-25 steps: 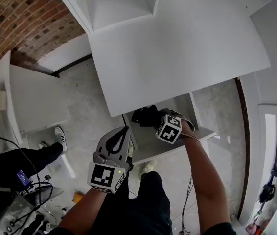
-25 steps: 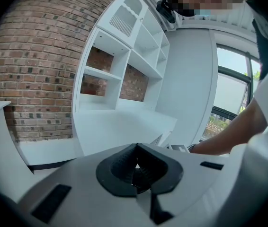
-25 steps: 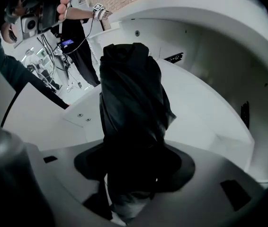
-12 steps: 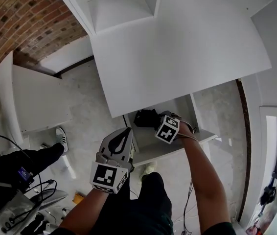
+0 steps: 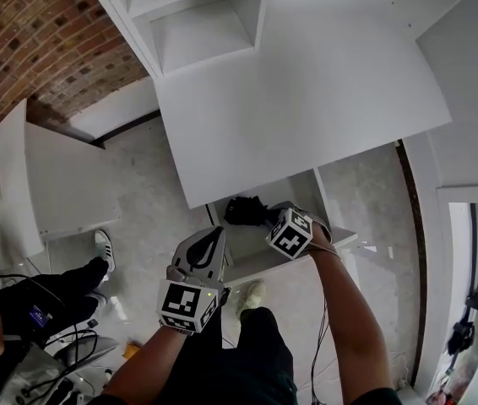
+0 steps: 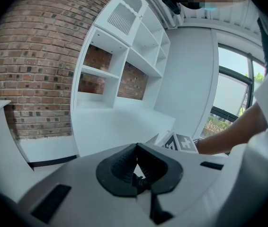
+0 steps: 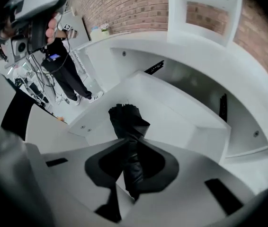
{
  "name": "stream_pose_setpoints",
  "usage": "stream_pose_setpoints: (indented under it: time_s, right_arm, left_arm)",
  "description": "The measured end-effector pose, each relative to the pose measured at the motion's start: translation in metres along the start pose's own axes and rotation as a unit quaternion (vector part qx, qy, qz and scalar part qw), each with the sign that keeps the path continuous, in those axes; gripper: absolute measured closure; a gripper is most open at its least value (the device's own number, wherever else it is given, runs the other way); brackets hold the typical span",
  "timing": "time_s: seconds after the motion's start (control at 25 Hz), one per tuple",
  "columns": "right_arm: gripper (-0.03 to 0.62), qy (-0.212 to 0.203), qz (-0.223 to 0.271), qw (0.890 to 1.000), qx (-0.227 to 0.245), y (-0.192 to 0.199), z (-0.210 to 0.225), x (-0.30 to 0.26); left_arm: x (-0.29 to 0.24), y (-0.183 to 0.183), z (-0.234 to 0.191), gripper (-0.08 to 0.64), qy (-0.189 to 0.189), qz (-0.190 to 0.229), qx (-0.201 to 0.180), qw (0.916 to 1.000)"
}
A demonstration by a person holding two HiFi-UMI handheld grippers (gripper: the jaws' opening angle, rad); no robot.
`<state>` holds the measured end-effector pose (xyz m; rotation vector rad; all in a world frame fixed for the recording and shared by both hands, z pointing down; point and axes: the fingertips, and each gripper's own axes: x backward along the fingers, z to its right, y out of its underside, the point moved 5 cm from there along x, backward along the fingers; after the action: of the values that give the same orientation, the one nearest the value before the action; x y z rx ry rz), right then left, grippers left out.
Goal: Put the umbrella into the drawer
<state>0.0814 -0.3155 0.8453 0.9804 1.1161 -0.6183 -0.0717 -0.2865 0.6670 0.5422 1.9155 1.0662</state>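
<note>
Your right gripper (image 7: 131, 167) is closing its jaws on the umbrella (image 7: 127, 122). The folded black bundle runs between them and out past their tips, down into the open drawer (image 7: 186, 126). Your left gripper (image 6: 136, 167) has its jaws together around nothing and sits to the left of the right jaws, short of the drawer front.

The task looks nearly done: the umbrella's far end is already inside the drawer. I cannot tell whether it rests on the bottom. What seems left is to lay it flat and let go.

A second ago the umbrella was at much the same spot ahead of the right jaws, which stood wide. The left gripper has kept its place.
</note>
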Motion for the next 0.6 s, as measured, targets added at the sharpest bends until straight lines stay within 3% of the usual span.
stream_pose_setpoints:
  time_s: [0.28,0.6]
  right_arm:
    - [0.58,0.042,0.069,0.995,-0.06,-0.005,-0.007,0.058]
    - [0.584,0.087,0.174,0.973,-0.127,-0.02,-0.025,0.136]
  left_arm:
    - [0.014,-0.016,0.011,0.554,-0.003,-0.004,0.004,1.0]
    - [0.036,-0.041,0.031,0.554,-0.007,0.01,-0.006,0.9999]
